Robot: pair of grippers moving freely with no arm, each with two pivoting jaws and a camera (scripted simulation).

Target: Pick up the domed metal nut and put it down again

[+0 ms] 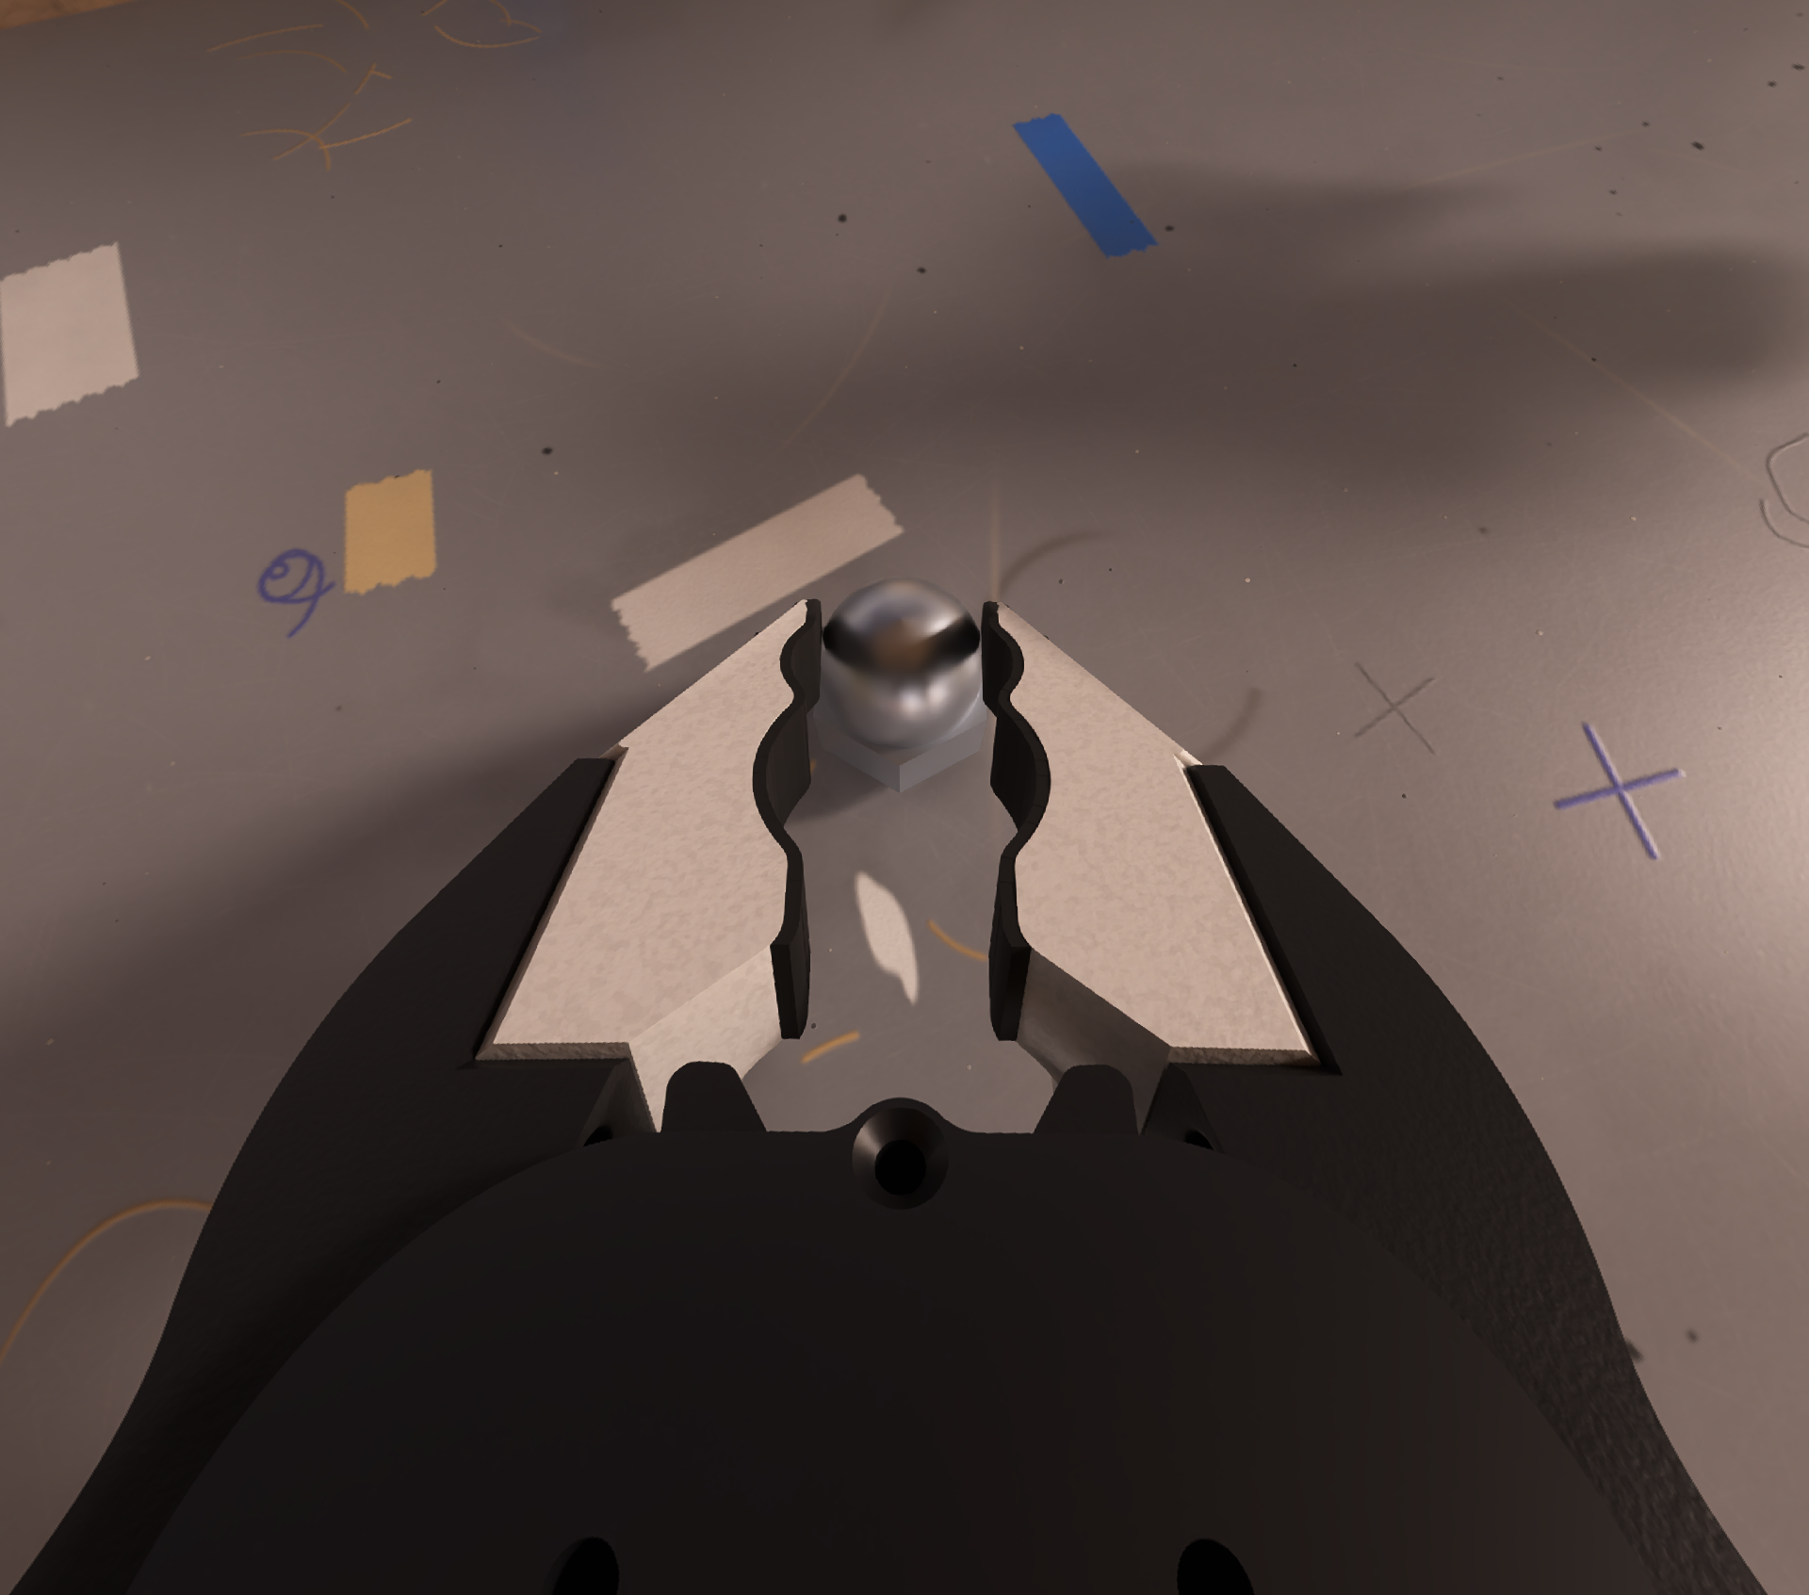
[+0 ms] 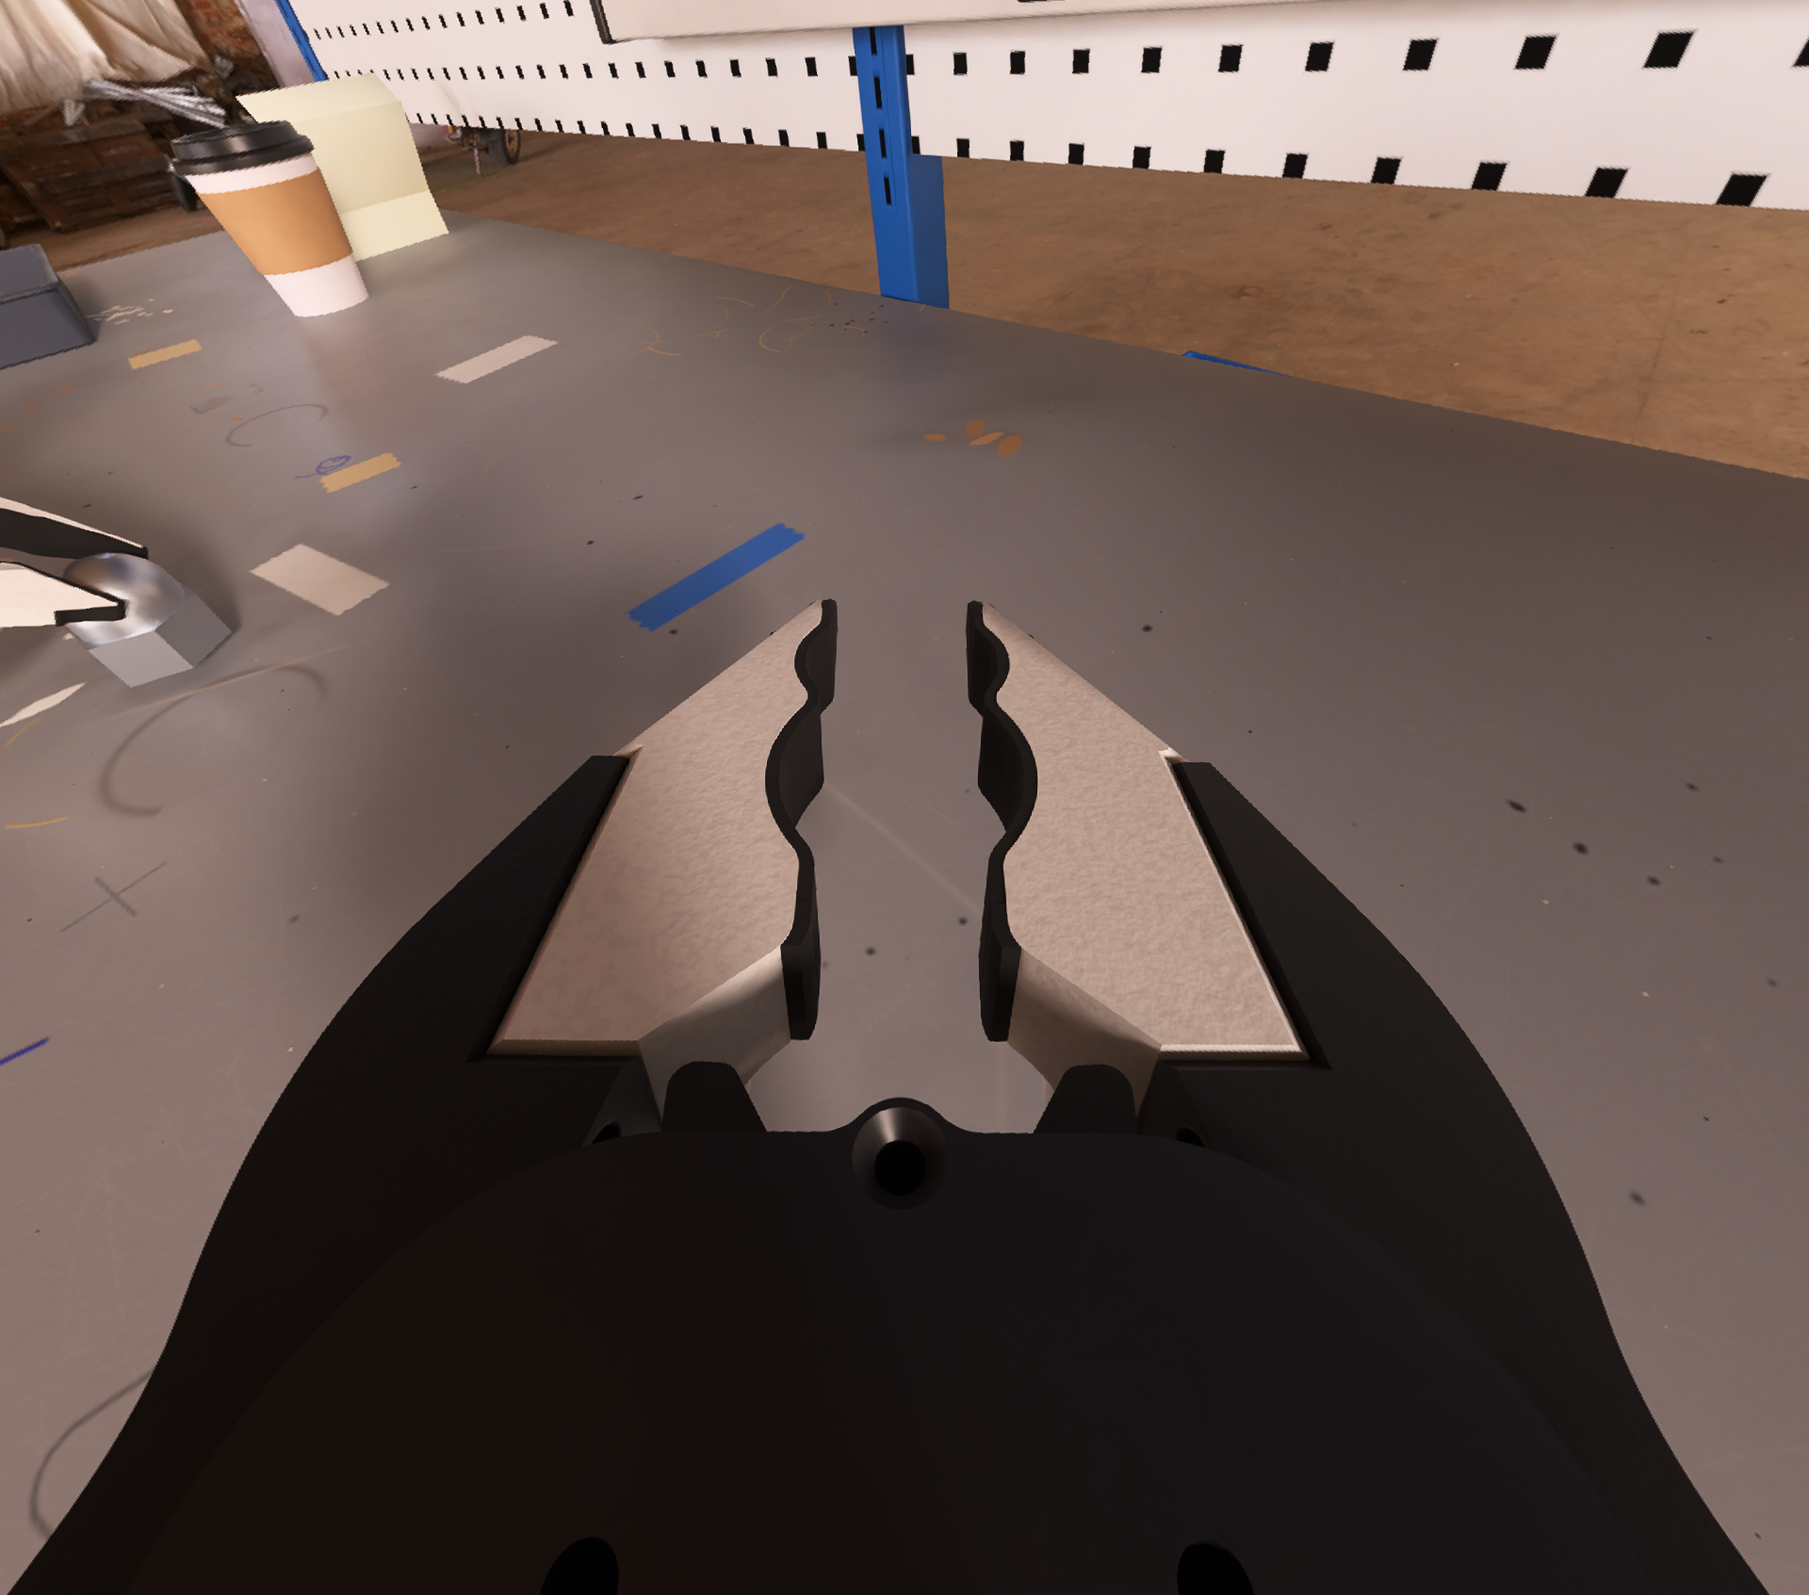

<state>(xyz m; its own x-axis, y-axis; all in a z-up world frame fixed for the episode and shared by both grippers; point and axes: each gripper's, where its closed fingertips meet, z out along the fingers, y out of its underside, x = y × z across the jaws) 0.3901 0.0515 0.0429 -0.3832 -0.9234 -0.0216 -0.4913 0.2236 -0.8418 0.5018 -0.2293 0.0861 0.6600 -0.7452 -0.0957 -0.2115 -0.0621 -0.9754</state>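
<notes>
Nut: the domed metal nut [image 1: 901, 682] stands dome up, its six-sided base on the grey bench top [image 1: 1370, 471], beside a strip of pale tape [image 1: 759, 569].
Left gripper: the left gripper [image 1: 899, 618] has one finger on each side of the dome. The dark pads [image 1: 798, 667] sit against it or very nearly so; the gap is narrow, about the width of the nut.
Grip status: whether the fingers are pressing or only bracketing the nut cannot be told from either view.
Cross-check: in the right wrist view the nut [image 2: 147, 618] appears at the far left, with the left gripper's fingertips [image 2: 98, 579] around the dome and the base apparently down on the bench.
Right gripper: the right gripper [image 2: 901, 618] hangs over bare bench near a blue tape strip [image 2: 715, 574], well apart from the nut, its fingers set narrowly apart with nothing between them.
Background: a paper coffee cup [image 2: 274, 217] stands far back, clear of the work.
Progress: early, or possibly at the very end. Judged as the grasp stage: approach done; lift and set-down apparently still to come.
Risk: the smooth dome may slip out of a high grip.
</notes>
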